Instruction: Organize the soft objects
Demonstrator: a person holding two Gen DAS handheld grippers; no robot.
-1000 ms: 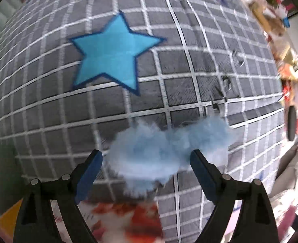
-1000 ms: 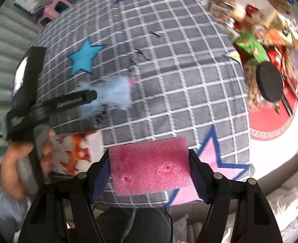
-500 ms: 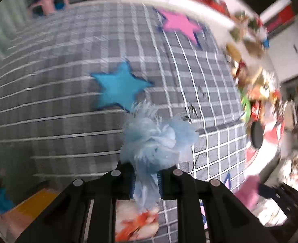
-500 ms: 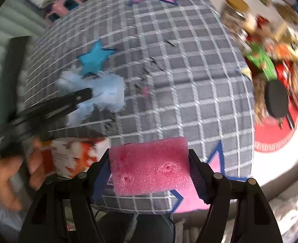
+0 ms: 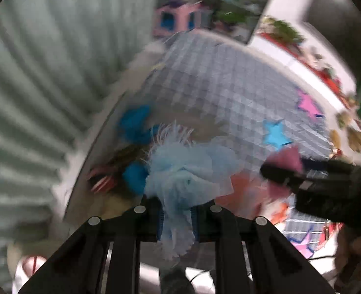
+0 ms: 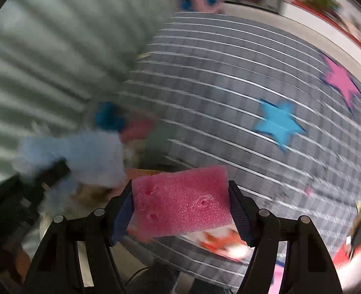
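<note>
My left gripper [image 5: 176, 216] is shut on a fluffy light-blue cloth [image 5: 187, 171] and holds it in the air past the left edge of the grey checked table [image 5: 229, 93]. The cloth also shows in the right wrist view [image 6: 82, 154], at the left, with the left gripper below it. My right gripper [image 6: 180, 207] is shut on a pink sponge [image 6: 181, 201], held above the table's near-left corner. The pink sponge and right gripper appear blurred at the right of the left wrist view [image 5: 285, 159]. Both views are motion-blurred.
Left of the table lies a blurred heap of soft things: dark-blue pieces [image 5: 133, 122], a red striped item [image 5: 102, 183], a pink piece [image 6: 136, 127]. A white-orange printed box [image 6: 219, 242] sits at the table's near edge. A corrugated grey wall [image 5: 45, 73] stands at left.
Both grippers have swung left, toward the heap beside the table. The left gripper went from open around the blue cloth to shut on it and lifted it. The right still holds the sponge.
</note>
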